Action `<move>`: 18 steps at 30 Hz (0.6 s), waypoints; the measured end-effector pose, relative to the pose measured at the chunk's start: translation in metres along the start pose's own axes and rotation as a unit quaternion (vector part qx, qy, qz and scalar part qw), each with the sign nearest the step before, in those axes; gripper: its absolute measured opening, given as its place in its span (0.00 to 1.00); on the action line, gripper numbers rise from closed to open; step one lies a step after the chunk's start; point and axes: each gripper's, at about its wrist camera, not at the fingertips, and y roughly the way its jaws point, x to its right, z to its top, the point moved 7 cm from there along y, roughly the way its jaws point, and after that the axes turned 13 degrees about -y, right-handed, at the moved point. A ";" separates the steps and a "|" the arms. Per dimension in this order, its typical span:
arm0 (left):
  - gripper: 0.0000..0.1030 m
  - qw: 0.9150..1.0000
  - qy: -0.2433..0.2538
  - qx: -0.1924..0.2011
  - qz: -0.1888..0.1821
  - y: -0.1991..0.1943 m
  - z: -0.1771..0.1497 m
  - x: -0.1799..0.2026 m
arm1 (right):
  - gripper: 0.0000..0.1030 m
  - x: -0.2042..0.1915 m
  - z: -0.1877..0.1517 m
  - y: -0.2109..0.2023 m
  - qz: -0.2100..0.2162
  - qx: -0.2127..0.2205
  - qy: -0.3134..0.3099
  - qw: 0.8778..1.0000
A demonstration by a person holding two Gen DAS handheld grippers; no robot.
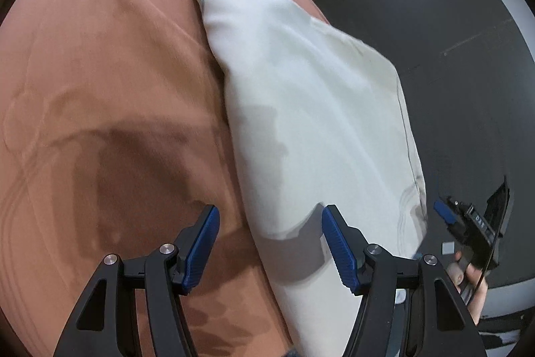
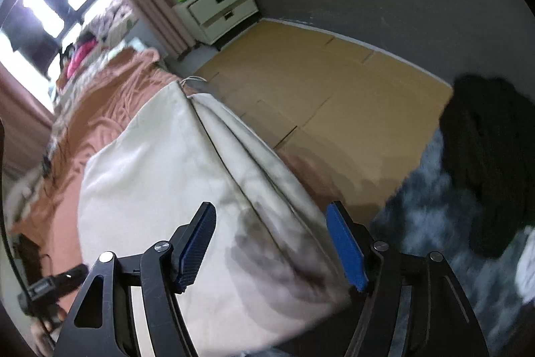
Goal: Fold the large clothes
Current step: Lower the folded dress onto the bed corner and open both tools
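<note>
Left gripper (image 1: 269,243) open, empty, above near edge of white garment (image 1: 301,109). Right gripper (image 2: 271,245) open, empty too, over same cloth. Garment lies folded flat on rust-coloured bed (image 1: 100,72), along its floor-side edge. Fold looks just laid; next likely regrasp near edge for another fold. Beyond: white drawer unit (image 2: 220,9).

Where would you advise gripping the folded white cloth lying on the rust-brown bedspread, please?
Probably the near corner of the folded white cloth, where its edge lies between the open left gripper pads. Come from above and slightly from the rust-brown bedspread side: there the layers end in a thin, flat edge, while the far side carries a long seam near the bed's edge.
</note>
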 end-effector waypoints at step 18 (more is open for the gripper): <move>0.63 0.998 0.003 -0.061 -0.027 0.031 -0.053 0.020 | 0.16 0.024 -0.061 0.022 0.060 0.017 0.129 0.990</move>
